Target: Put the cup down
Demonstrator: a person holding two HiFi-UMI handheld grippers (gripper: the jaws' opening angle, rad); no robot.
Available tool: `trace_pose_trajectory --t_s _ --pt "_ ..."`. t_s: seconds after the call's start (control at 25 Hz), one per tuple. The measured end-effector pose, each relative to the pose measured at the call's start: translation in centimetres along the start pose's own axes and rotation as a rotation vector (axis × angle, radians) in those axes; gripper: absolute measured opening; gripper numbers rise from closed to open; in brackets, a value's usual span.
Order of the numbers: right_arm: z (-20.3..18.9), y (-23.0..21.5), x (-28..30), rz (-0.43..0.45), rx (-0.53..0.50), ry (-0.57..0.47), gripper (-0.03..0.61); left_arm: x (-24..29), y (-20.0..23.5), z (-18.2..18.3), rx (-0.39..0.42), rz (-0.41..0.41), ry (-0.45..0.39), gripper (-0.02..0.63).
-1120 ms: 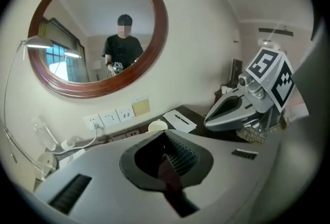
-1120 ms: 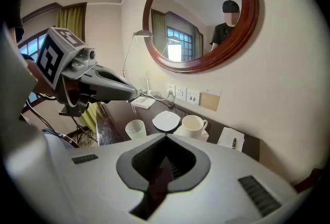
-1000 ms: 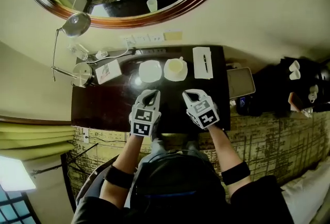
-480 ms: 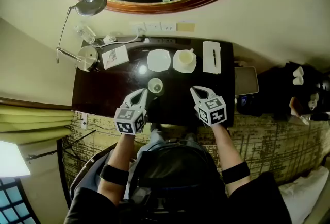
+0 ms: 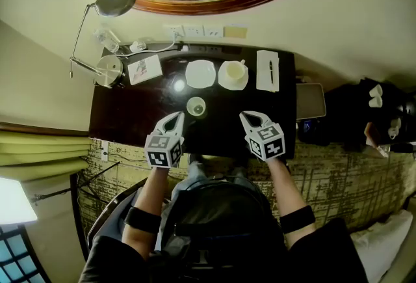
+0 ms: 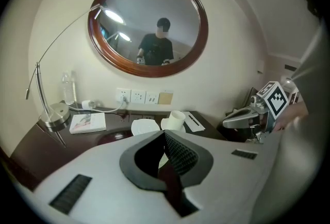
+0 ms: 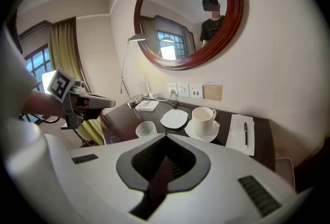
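The glass cup [image 5: 195, 106] stood upright on the dark desk [image 5: 130, 125], free of both tools, in front of the empty white plate [image 5: 200, 73] and the mug on its saucer [image 5: 233, 74]. A second earlier the left tool [image 5: 175, 116] had covered that spot and the cup could not be seen. Since then the tool had drawn off to the left and rolled, and it lay just beside the cup with a small gap between them. Its jaws were clenched together on nothing. The right tool [image 5: 247, 117] had barely shifted and was well to the right of the cup, likewise clenched and empty. Over the last half second little had changed.
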State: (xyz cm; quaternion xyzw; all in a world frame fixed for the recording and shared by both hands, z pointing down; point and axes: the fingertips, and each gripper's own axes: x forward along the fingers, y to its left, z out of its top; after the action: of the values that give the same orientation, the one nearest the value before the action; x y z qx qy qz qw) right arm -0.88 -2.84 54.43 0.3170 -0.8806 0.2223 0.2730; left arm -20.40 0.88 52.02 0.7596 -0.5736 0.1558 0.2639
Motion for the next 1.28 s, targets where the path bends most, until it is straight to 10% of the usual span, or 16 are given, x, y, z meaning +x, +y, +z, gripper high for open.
trace_pose_trajectory --t_s 0.16,0.44,0.6,1.16,1.28 --pt "-0.4 0.3 0.4 0.005 0.001 0.015 0.0 1.1 -0.1 -0.6 0.003 -0.021 0.042 0.038" --pt "-1.3 0.7 1.6 0.008 0.016 0.051 0.0 5.4 -0.5 -2.6 0.138 -0.098 0.214 0.414" --pt "-2.2 0.7 3.1 0.002 0.01 0.067 0.0 8.3 -0.6 -4.5 0.25 -0.147 0.323 0.489" --pt "-4.9 2.1 7.7 0.014 0.041 0.117 0.0 14.8 0.8 -12.1 0.401 -0.186 0.541 0.517" --pt "-5.1 2.3 8.1 0.015 0.049 0.118 0.0 15.0 1.3 -12.2 0.411 -0.171 0.529 0.418"
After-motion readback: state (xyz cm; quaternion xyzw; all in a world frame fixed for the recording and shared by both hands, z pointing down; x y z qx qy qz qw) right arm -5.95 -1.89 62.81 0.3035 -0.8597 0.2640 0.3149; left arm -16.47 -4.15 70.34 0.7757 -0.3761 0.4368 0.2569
